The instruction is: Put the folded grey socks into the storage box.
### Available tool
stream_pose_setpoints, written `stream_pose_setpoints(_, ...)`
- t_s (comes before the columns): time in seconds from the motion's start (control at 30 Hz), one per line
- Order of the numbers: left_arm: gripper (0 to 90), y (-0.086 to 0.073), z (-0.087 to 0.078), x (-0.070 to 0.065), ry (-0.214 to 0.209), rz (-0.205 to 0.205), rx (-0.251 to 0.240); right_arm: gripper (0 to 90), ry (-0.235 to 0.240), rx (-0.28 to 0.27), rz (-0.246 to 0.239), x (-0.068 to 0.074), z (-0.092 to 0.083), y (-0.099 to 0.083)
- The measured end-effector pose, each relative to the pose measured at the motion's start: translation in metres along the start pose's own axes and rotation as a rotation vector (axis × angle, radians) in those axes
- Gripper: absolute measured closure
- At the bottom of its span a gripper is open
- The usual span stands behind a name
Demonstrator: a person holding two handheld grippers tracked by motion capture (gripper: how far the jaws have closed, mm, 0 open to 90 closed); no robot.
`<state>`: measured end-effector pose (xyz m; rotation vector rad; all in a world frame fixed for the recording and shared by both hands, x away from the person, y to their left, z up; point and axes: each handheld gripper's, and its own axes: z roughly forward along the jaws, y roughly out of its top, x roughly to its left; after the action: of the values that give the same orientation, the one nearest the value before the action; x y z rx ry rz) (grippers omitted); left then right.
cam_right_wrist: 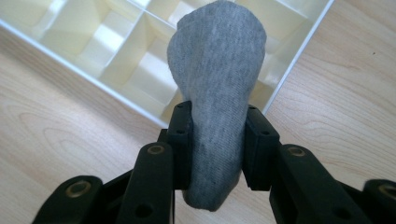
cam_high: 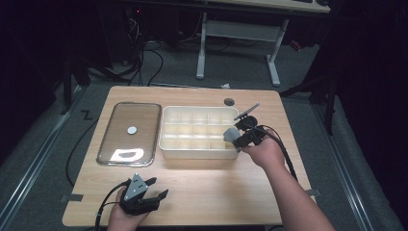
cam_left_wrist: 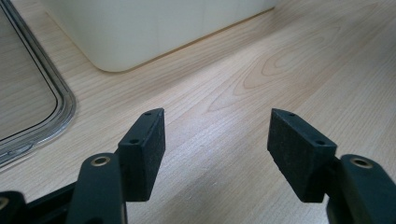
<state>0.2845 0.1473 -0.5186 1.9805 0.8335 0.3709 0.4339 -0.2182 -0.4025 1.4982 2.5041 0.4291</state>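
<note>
A rolled grey sock [cam_right_wrist: 215, 93] is pinched between the fingers [cam_right_wrist: 181, 140] of the right gripper [cam_high: 239, 136], held just above the near right corner of a cream compartment tray [cam_high: 166, 144] that sits mid-bench. The sock's long axis runs straight out from the fingers, its rounded far end over the tray's corner cells, so the tray lies directly ahead and below. Which cell is directly beneath cannot be told. The left gripper [cam_high: 155, 190] is rested near the front left edge of the bench [cam_high: 231, 192], fingers spread and empty, well apart from the sock. A clear lid [cam_high: 113, 139] is laid left of the tray. The sock's lower end is hidden behind the fingers.
</note>
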Motion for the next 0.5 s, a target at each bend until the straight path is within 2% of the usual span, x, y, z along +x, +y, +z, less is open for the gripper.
stream_pose_setpoints(0.2,37.7,0.000,-0.001,0.001,-0.001,0.000,-0.004,69.4,-0.036,0.082,0.029,-0.003,0.017,0.012)
stream_pose_setpoints(0.5,37.6,0.000,0.000,0.000,-0.007,0.007,-0.003,71.5,-0.076,0.210,-0.008,0.003,0.041,0.028)
